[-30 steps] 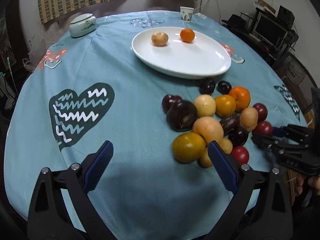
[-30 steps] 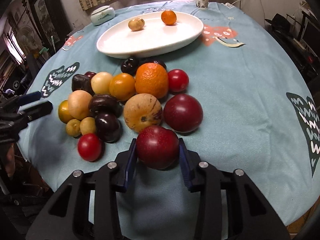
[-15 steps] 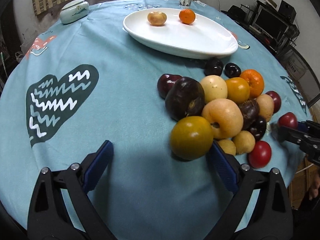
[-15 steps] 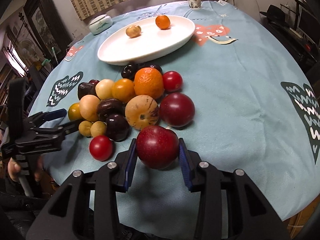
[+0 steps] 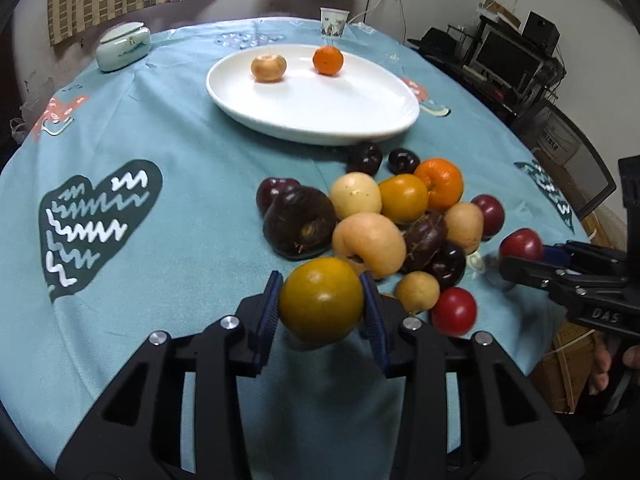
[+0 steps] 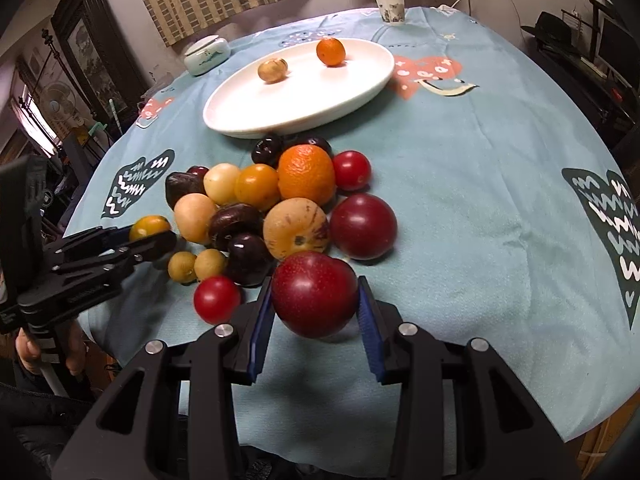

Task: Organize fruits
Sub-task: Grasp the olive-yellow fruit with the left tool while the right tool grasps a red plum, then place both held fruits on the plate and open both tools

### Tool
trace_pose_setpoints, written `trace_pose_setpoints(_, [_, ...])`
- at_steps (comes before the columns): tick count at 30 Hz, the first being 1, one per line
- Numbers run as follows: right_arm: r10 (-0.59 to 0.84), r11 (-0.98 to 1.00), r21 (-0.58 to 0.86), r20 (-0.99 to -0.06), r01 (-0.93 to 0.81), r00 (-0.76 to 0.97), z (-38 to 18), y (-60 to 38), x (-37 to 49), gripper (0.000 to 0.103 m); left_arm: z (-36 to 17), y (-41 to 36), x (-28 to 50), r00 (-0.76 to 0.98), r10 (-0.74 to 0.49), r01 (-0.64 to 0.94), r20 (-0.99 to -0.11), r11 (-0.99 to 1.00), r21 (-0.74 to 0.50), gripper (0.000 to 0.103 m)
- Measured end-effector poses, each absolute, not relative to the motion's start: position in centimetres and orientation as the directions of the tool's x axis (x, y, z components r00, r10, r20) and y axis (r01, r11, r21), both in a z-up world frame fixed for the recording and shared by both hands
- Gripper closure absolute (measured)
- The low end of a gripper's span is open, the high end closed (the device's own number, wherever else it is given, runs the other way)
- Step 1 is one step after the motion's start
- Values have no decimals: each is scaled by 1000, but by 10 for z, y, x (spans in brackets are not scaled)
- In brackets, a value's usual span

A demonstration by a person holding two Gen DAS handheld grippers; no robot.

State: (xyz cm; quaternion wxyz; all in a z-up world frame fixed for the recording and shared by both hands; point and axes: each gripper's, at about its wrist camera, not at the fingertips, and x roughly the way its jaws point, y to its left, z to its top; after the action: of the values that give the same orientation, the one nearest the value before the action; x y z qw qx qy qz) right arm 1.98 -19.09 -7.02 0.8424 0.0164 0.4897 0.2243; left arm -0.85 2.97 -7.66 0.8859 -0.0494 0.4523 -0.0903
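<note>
The left gripper (image 5: pixel 322 310) has closed since a moment ago, its blue pads now clamped on the yellow-green fruit (image 5: pixel 321 300) at the near edge of the pile (image 5: pixel 384 216) on the table (image 5: pixel 192 240). The right gripper (image 6: pixel 316 306) still holds the red plum (image 6: pixel 315 294), pinched between both pads, just in front of that pile. On the white plate (image 5: pixel 340 108) beyond sit a tan fruit (image 5: pixel 268 67) and a small orange (image 5: pixel 328 60), apart.

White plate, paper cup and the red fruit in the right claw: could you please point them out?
white plate (image 5: pixel 352 128), left wrist view, bare near rim
paper cup (image 6: pixel 390 9), right wrist view, side wall
red fruit (image 6: pixel 314 300), right wrist view, front skin
</note>
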Motion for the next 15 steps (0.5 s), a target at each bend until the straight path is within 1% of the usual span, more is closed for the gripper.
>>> trace_pose_setpoints(4, [401,895,250,-814,-369,421,-69,-189,19,63,-61,32,-14,596,-221,120,-772,975,-186,64])
trace_pose_setpoints(15, [423,881,251,-796,-401,433,-57,-180,25,63,-43,34,-7,613,-228,140,-756,974,-180,63])
